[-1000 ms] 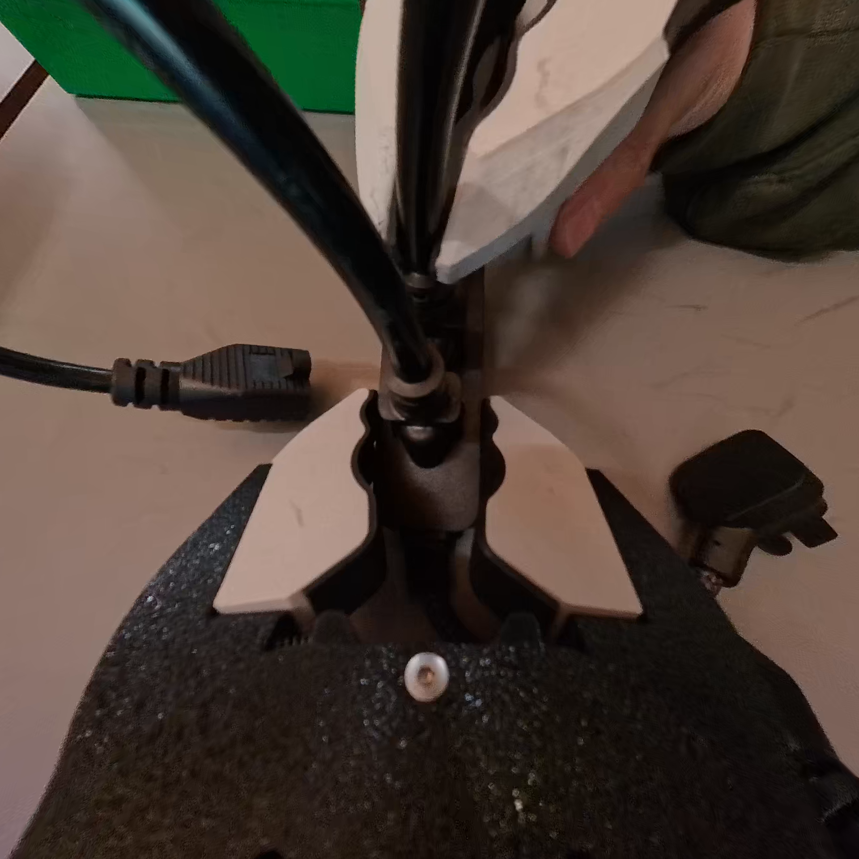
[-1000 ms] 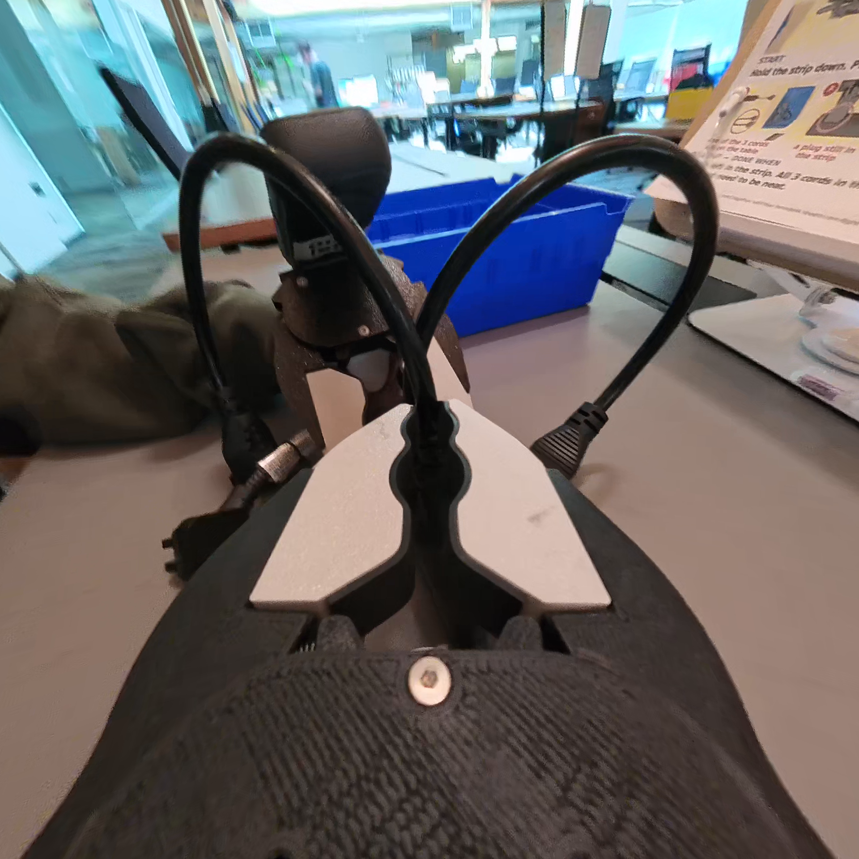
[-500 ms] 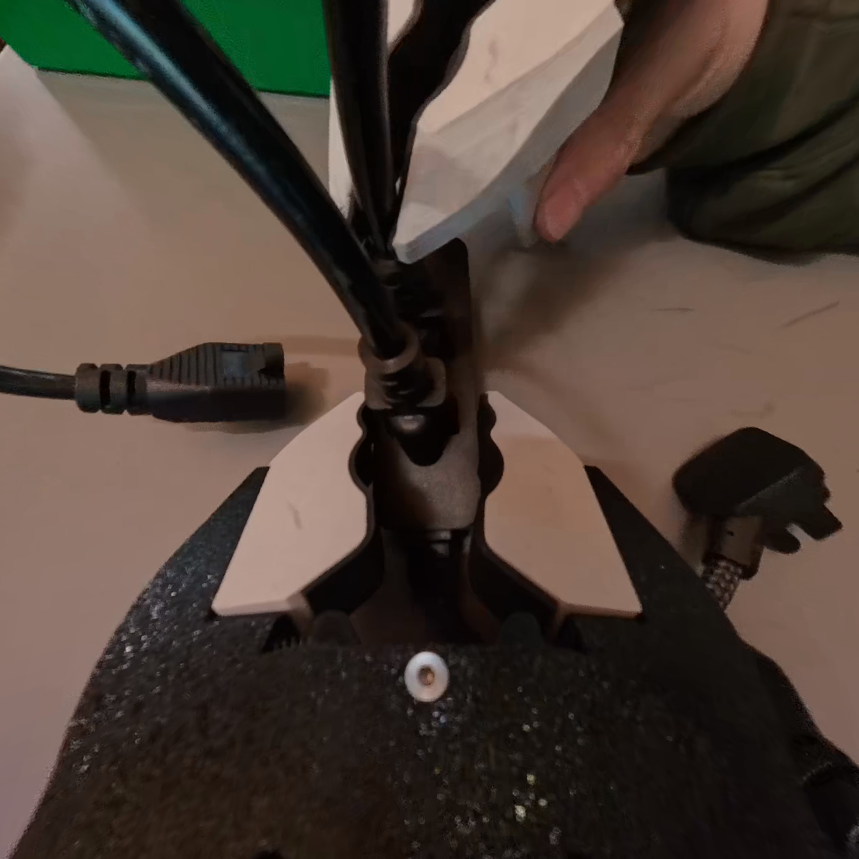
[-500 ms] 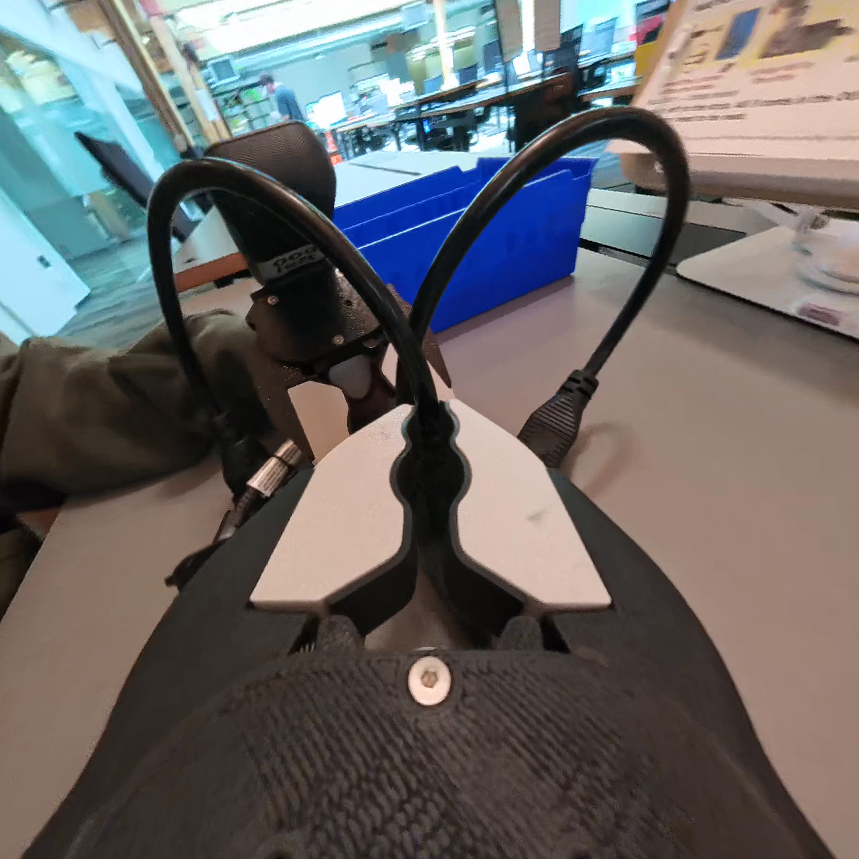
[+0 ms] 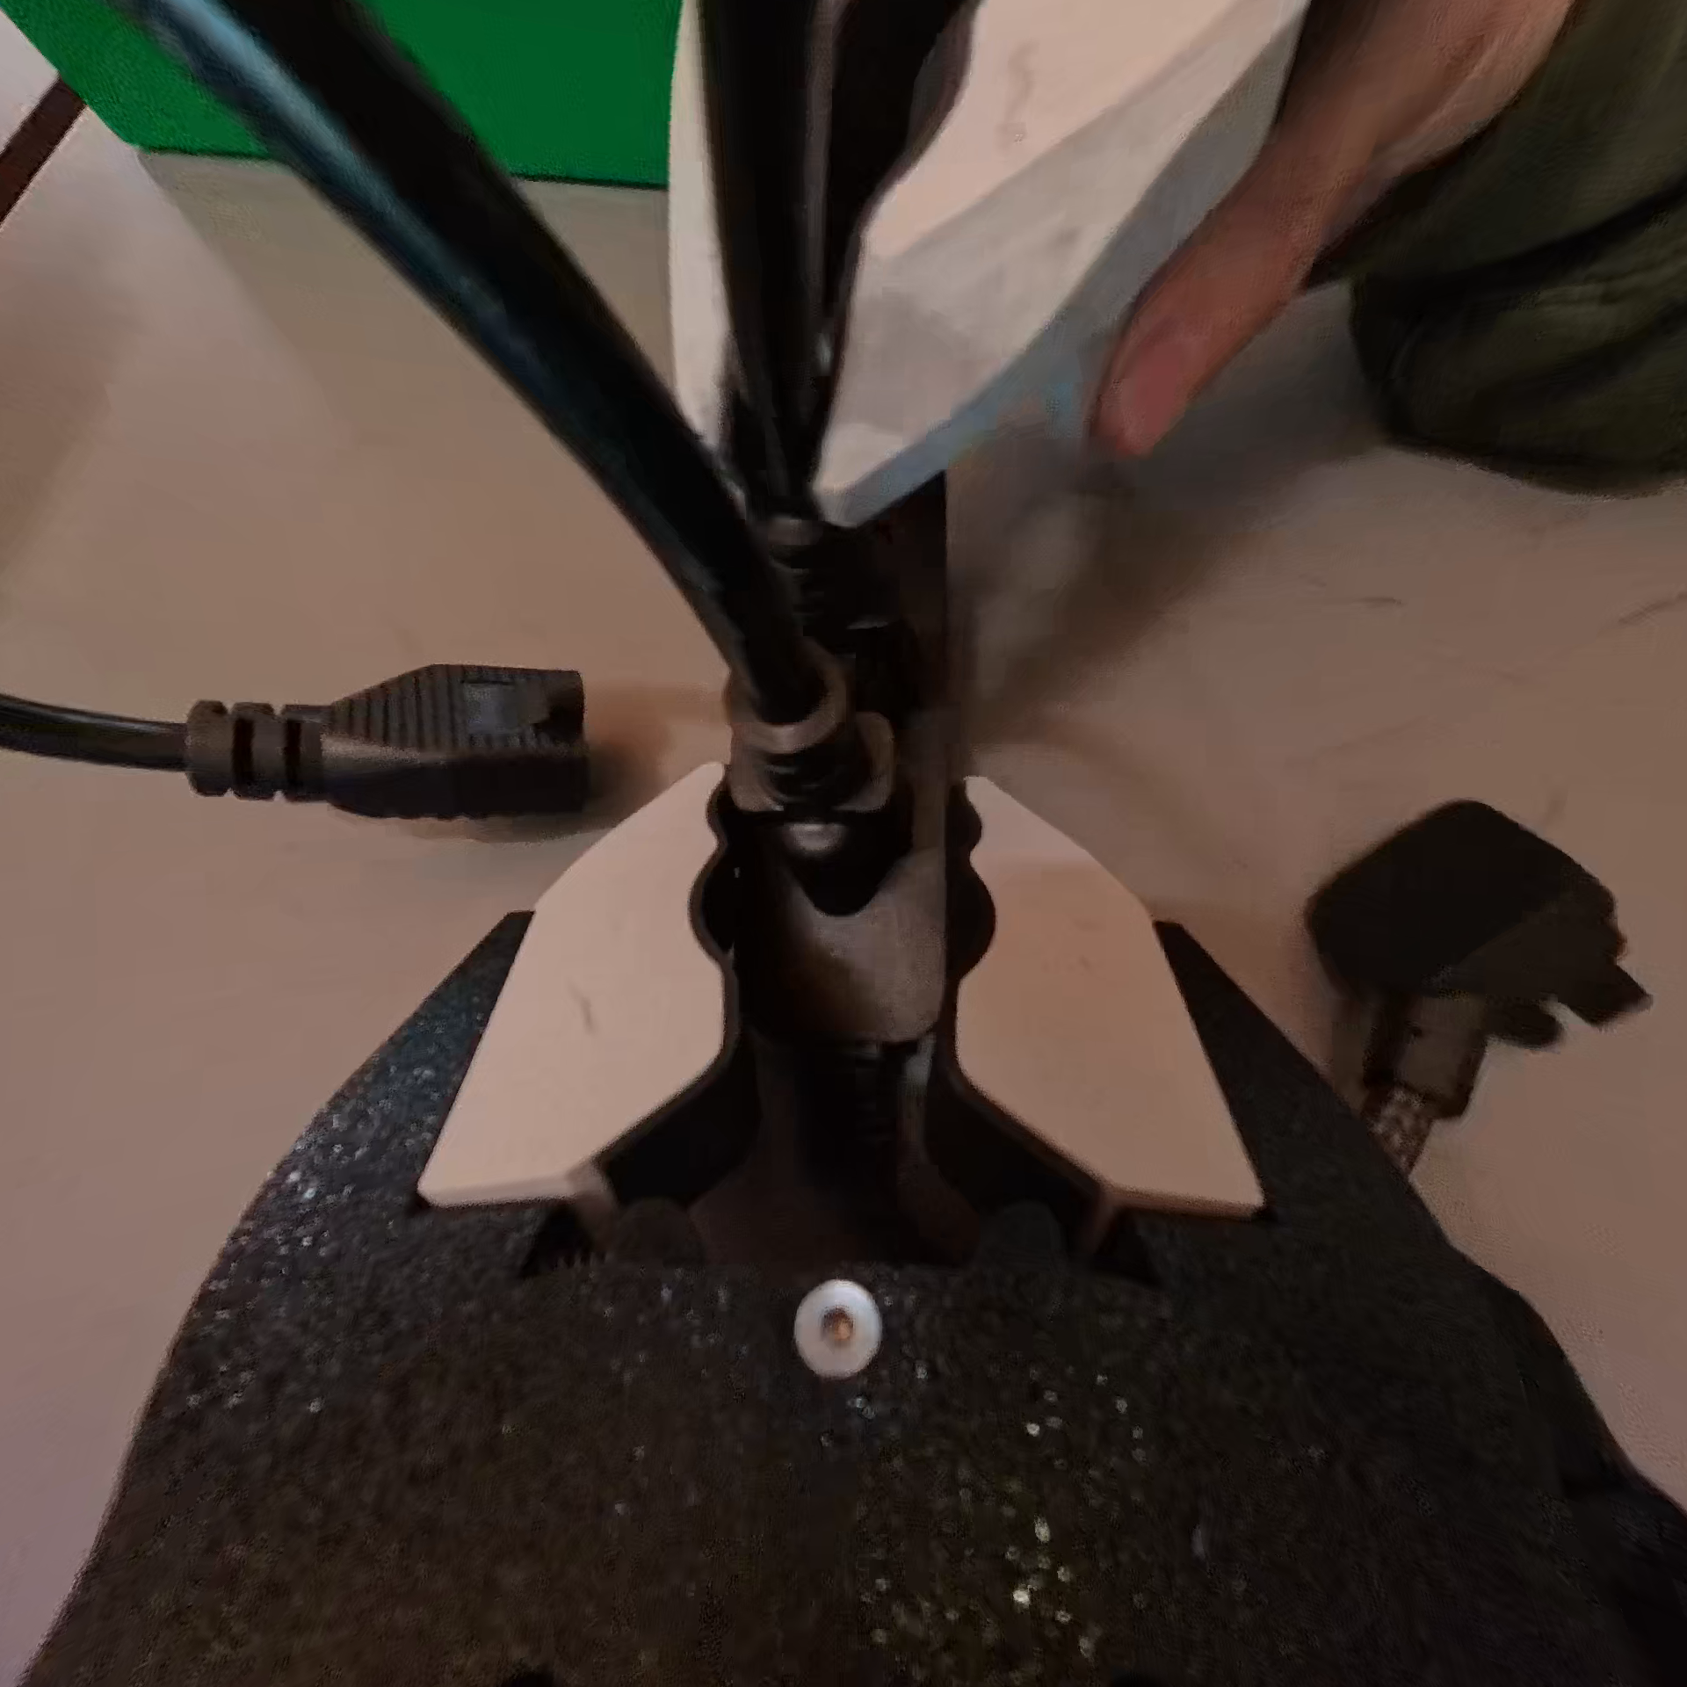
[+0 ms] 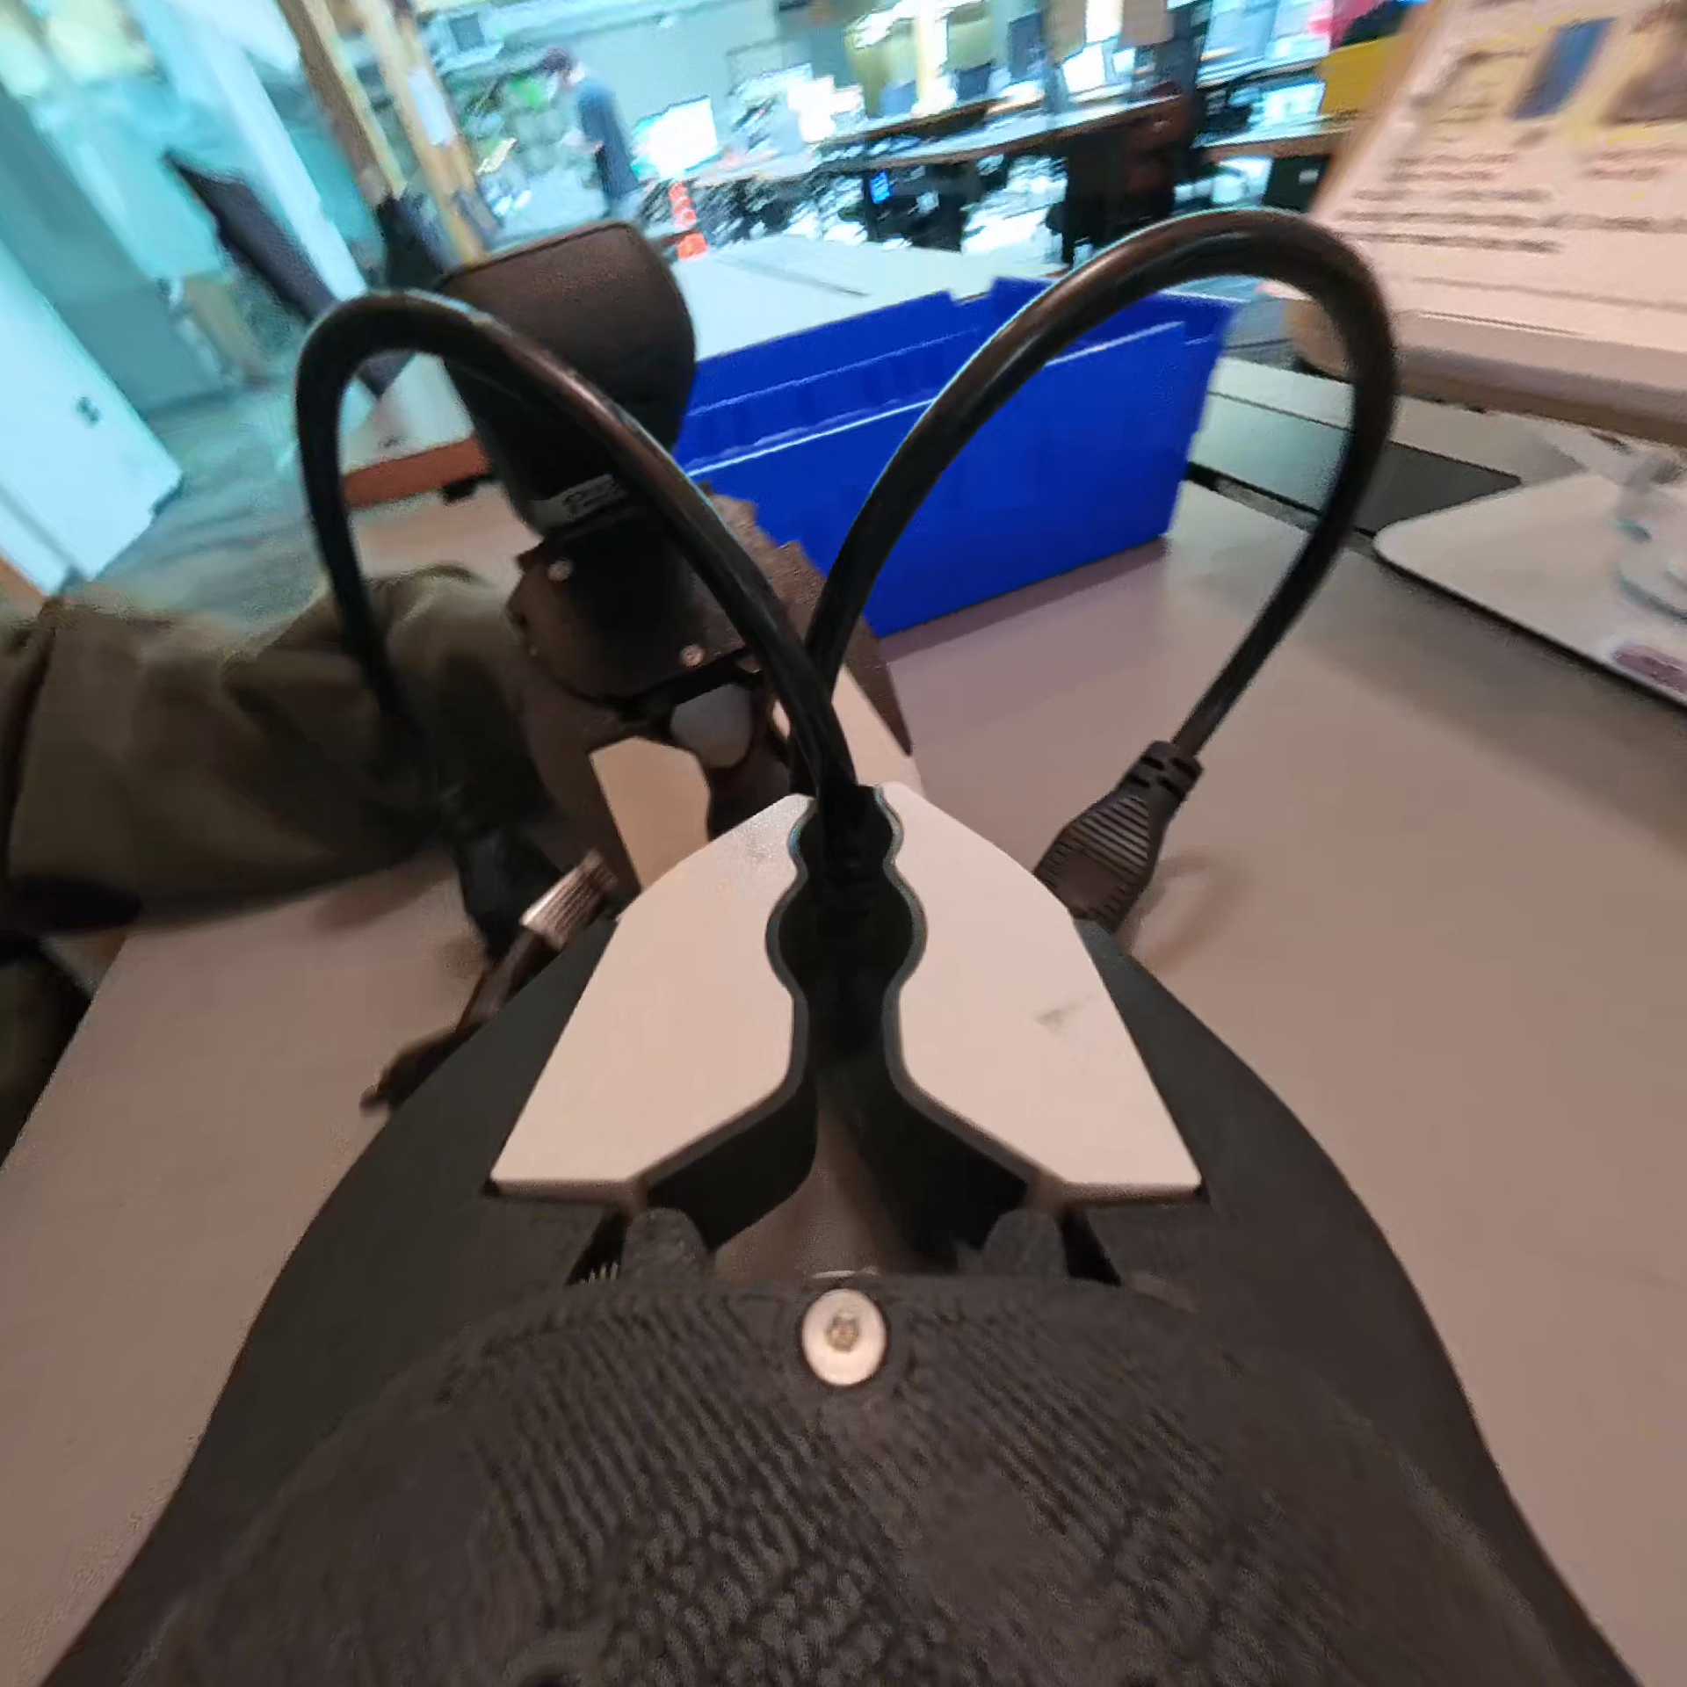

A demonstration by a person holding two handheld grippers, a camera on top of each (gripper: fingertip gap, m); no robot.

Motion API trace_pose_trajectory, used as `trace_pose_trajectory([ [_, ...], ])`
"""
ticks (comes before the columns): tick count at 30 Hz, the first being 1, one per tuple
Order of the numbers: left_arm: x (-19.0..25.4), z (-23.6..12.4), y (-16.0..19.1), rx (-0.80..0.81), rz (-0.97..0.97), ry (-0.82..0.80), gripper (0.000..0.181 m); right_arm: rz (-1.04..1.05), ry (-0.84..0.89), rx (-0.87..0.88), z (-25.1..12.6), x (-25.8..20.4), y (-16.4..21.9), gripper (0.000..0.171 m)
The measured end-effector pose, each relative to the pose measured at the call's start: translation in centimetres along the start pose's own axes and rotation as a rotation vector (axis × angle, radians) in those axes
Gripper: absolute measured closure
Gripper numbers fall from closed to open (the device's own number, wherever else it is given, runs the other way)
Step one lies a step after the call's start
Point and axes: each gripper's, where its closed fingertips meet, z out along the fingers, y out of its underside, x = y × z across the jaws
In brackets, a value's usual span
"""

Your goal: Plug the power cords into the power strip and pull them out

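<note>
In the left wrist view my left gripper (image 5: 835, 808) is shut on the narrow dark grey power strip (image 5: 853, 958), seen end-on. Black power cords (image 5: 548, 301) rise from its top. My right gripper (image 5: 776, 475) comes down from above, shut on a black cord plug (image 5: 803, 584) at the strip. In the right wrist view the right gripper (image 6: 844, 808) clamps that plug (image 6: 849, 922), and two cords arc up from it. One cord (image 6: 1278, 301) ends in a ribbed black connector (image 6: 1109, 844) lying on the table. The left gripper (image 6: 639, 630) shows just beyond.
A loose ribbed connector (image 5: 438, 744) lies left of the strip. A black plug on a braided cable (image 5: 1461, 922) lies to the right. A green box (image 5: 511, 82) stands at the back. A blue bin (image 6: 968, 475), an instruction sheet (image 6: 1515, 183) and an olive sleeve (image 6: 201, 730) are nearby. The tips of one gripper are about 7 cm away from the tips of the other. It is some 6 cm from my left tips to the ribbed black connector (image 6: 1109, 844).
Both grippers keep their holds. The right gripper swayed slightly left and came back, and its view tilted, so the background shifted. The strip and loose connectors stay about where they were.
</note>
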Motion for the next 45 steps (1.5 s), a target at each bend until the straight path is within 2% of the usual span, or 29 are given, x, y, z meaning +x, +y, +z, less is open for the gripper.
trace_pose_trajectory([
  [4, 0.9, -0.1, -0.1, 0.010, 0.066, 0.023, 0.138, -0.168, -0.103, -0.060, -0.5, -1.9, 0.3, 0.163],
  [10, 0.4, -0.1, -0.2, 0.013, -0.017, 0.030, 0.138, -0.032, 0.024, 0.017, 0.2, 0.5, -0.4, 0.163],
  [20, 0.9, -0.9, -0.3, 0.048, -0.038, 0.069, 0.140, -0.051, -0.061, -0.002, 0.2, -1.0, 0.2, 0.162],
  [22, 0.8, -1.9, -1.3, 0.138, -0.069, 0.078, 0.155, -0.076, -0.042, -0.031, 0.2, -0.9, 0.5, 0.162],
  [23, 0.7, -2.0, -1.1, 0.135, -0.079, 0.078, 0.156, -0.072, -0.048, -0.033, 0.2, -1.0, 0.6, 0.162],
  [29, 0.6, -2.5, -0.2, 0.004, 0.025, 0.001, 0.156, -0.084, -0.049, -0.040, 0.6, -1.3, 0.9, 0.162],
  [45, 0.7, -2.9, 0.7, -0.188, 0.038, -0.012, 0.156, -0.083, -0.059, -0.018, 0.7, -1.5, 0.8, 0.162],
])
